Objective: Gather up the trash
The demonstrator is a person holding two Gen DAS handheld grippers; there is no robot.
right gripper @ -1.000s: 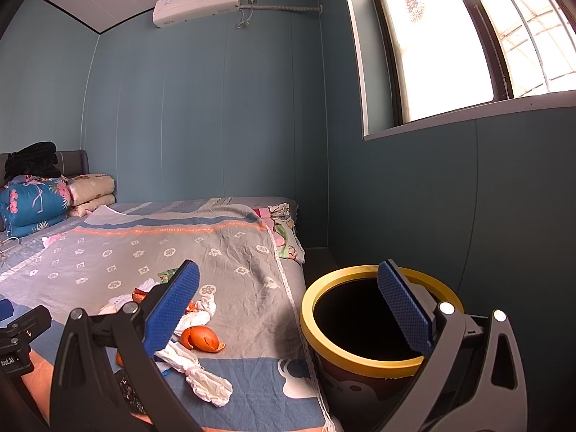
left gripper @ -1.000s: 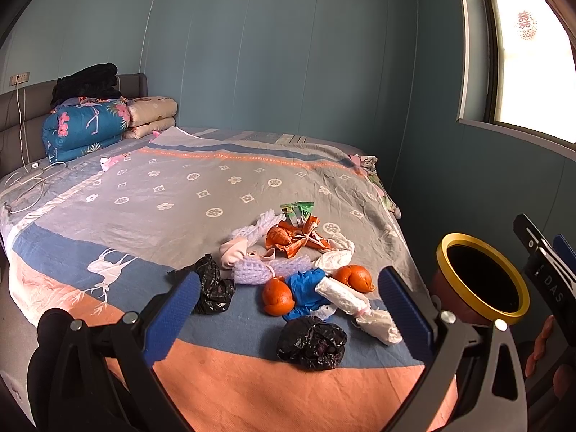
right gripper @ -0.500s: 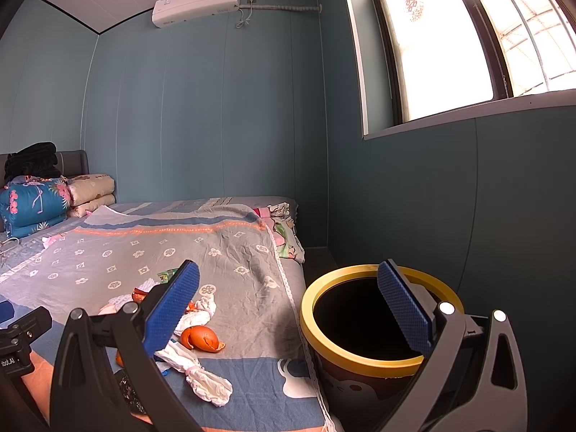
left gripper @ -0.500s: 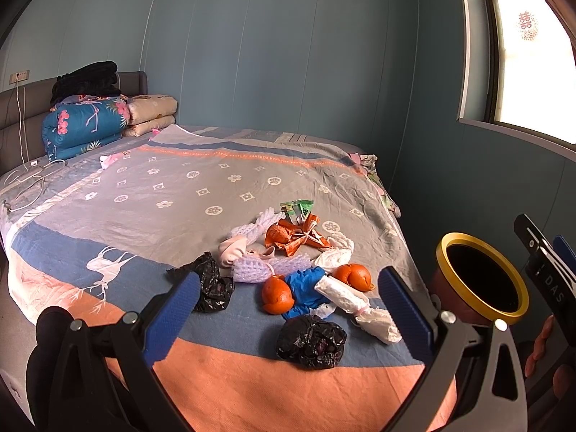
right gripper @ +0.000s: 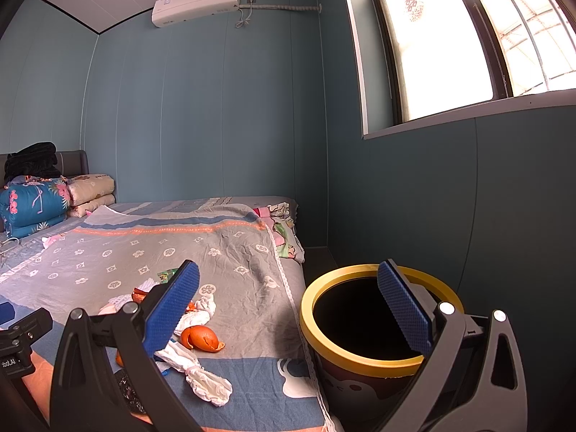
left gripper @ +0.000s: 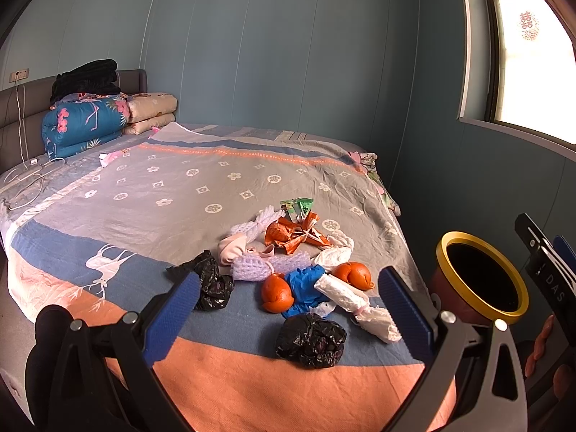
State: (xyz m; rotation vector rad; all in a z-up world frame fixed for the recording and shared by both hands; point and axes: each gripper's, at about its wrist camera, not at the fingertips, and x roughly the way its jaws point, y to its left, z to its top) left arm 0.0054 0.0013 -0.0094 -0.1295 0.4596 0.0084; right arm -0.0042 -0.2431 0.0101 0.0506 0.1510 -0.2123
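Nothing has been picked up yet, so the step in hand looks like choosing and approaching the first piece. The left gripper (left gripper: 286, 306) hovers above the near edge of the bed (left gripper: 180, 194) with its jaws spread wide and nothing between them; the right gripper (right gripper: 288, 306) is likewise spread and empty, held over the bed's right edge with one finger in front of the bin (right gripper: 374, 363). The trash lies in a loose heap near the bed's near right corner: a black bag (left gripper: 311, 340) closest to the near edge, a second black bag (left gripper: 212, 282) to its left, two orange peels (left gripper: 275, 293) (left gripper: 354, 275), a blue glove (left gripper: 306, 284) between them, a white wrapper (left gripper: 354, 306) running toward the right edge, a foam net (left gripper: 270, 268), and orange and green packets (left gripper: 295, 234) farther in. The bin stands on the floor just beside the right edge, open and, as far as the dark inside shows, empty. The next move probably calls for lowering the left gripper onto the nearest bag, closing on the crumpled film without pinching the sheet, then carrying it over the yellow rim (left gripper: 482, 277). The right gripper sits closer to the wrapper and the right-hand peel and could take those. The soft, light pieces may slip or drag neighbours along.
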